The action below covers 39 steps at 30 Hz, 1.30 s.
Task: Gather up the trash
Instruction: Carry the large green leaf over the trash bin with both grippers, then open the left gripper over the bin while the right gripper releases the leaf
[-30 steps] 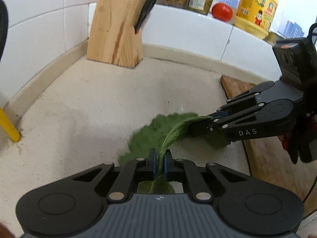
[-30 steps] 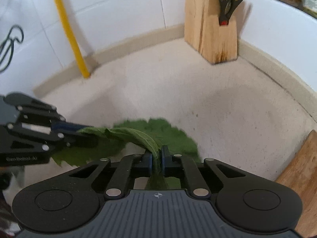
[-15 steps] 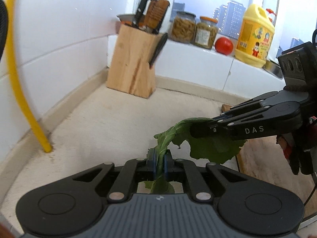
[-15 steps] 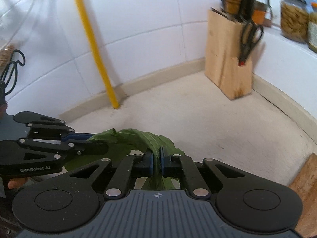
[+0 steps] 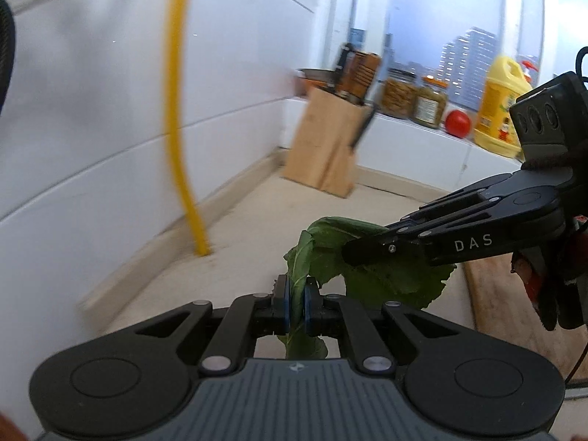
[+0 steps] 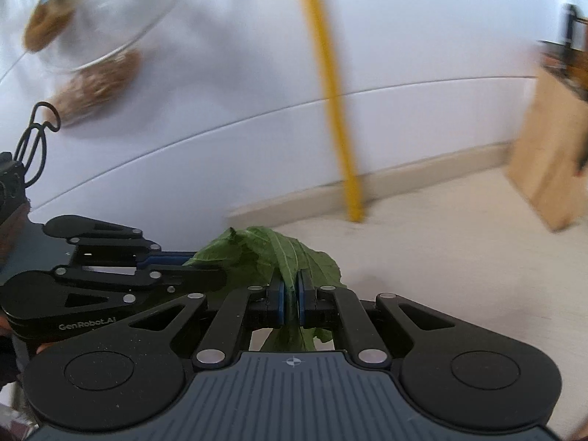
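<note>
A large green leaf [image 5: 389,275] hangs in the air above the beige countertop [image 5: 257,220], held from two sides. My left gripper [image 5: 297,296] is shut on one end of the leaf, near its rib. From the right, my right gripper [image 5: 352,253] comes in and is shut on the other part. In the right wrist view the same leaf [image 6: 268,253] is pinched in my right gripper [image 6: 290,301], and my left gripper [image 6: 217,275] clamps its left edge. Both views are motion-blurred.
A yellow pipe [image 5: 183,139] runs up the white tiled wall [image 5: 92,110]. A wooden knife block [image 5: 323,154] stands in the corner. Jars [image 5: 400,95], a tomato [image 5: 457,124] and a yellow bottle [image 5: 503,110] sit on the ledge. A wooden board [image 5: 514,316] lies at right.
Both grippers have lifted the leaf off the countertop and risen with it. The views have swung upward and leftward, toward the wall and the yellow pipe.
</note>
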Available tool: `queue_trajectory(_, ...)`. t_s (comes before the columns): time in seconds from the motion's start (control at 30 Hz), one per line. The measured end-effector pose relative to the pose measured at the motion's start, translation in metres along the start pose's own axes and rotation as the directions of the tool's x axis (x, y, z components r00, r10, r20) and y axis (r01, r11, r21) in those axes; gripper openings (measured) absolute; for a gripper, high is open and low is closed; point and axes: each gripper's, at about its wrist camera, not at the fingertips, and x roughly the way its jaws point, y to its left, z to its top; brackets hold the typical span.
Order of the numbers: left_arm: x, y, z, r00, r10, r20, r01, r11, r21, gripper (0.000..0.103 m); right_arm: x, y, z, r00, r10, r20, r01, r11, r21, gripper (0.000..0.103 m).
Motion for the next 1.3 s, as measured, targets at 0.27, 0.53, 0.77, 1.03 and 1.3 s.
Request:
queue_trajectory(0.27, -0.065, 0.049, -0.040, 0.992, 0.127, -0.010, -0.128, 0.989, -0.071, 0.008, 0.047, 0.083, 0.001, 0.987, 0.145, -0.069, -0.149, 0.988, -0.050, 0.010)
queue_trajectory(0.53, -0.096, 0.093, -0.084, 0.979, 0.193, -0.073, -0.202, 0.969, -0.146, 0.008, 0.098, 0.133, -0.017, 0.963, 0.206, -0.172, -0.211, 0.977, -0.012, 0.012)
queue_trajectory(0.77, -0.080, 0.125, -0.120, 0.963, 0.207, -0.176, -0.239, 0.953, -0.188, 0.008, 0.145, 0.143, -0.038, 0.945, 0.206, -0.252, -0.193, 0.978, 0.078, 0.017)
queue_trajectory(1.03, -0.048, 0.149, -0.145, 0.934, 0.229, -0.276, -0.285, 0.940, -0.186, 0.019, 0.186, 0.139, -0.060, 0.940, 0.129, -0.316, -0.111, 0.991, 0.074, 0.046)
queue_trajectory(1.3, -0.024, 0.160, -0.164, 0.889, 0.259, -0.379, -0.337, 0.929, -0.154, 0.031, 0.210, 0.126, -0.086, 0.927, 0.117, -0.356, -0.059, 0.984, 0.168, 0.057)
